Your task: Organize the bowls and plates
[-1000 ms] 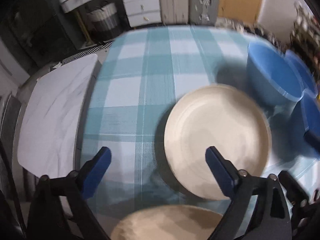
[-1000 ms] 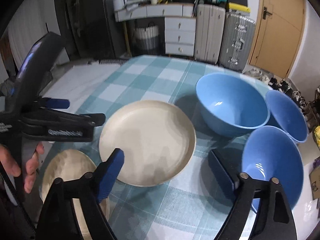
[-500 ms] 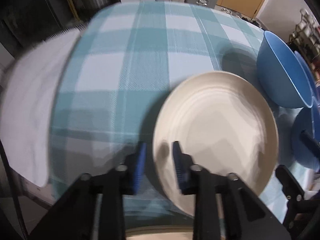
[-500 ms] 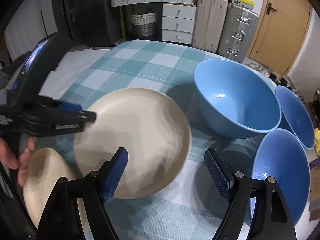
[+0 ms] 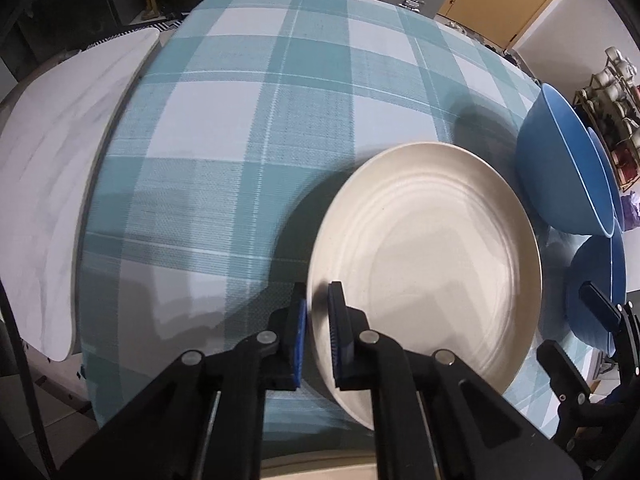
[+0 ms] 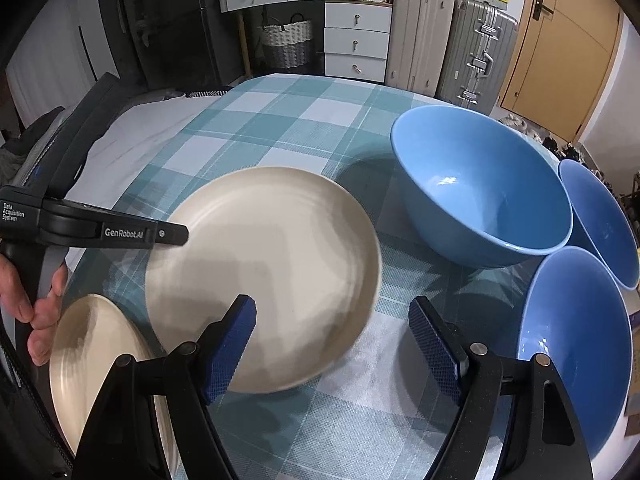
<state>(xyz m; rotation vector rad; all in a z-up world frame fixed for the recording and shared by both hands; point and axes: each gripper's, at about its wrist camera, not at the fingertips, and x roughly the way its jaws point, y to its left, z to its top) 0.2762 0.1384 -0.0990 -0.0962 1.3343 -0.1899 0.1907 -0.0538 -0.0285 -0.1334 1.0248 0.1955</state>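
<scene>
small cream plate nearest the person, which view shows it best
The right wrist view. There the small cream plate shows most of its face at lower left, beside the large cream plate that the left gripper clamps. The left wrist view catches only a sliver of its rim at the bottom edge, behind the gripper.

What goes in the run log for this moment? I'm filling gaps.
left tongs: shut on cream plate rim | right tongs: open, holding nothing | three blue bowls: untouched

A teal-and-white plaid is seen on the tablecloth (image 6: 304,128). Both plates (image 5: 424,264) (image 6: 96,360) are cream. All three bowls (image 6: 480,188) (image 6: 600,216) (image 6: 576,344) are blue. Blue textured pads (image 6: 228,348) are carried on black gripper arms.
</scene>
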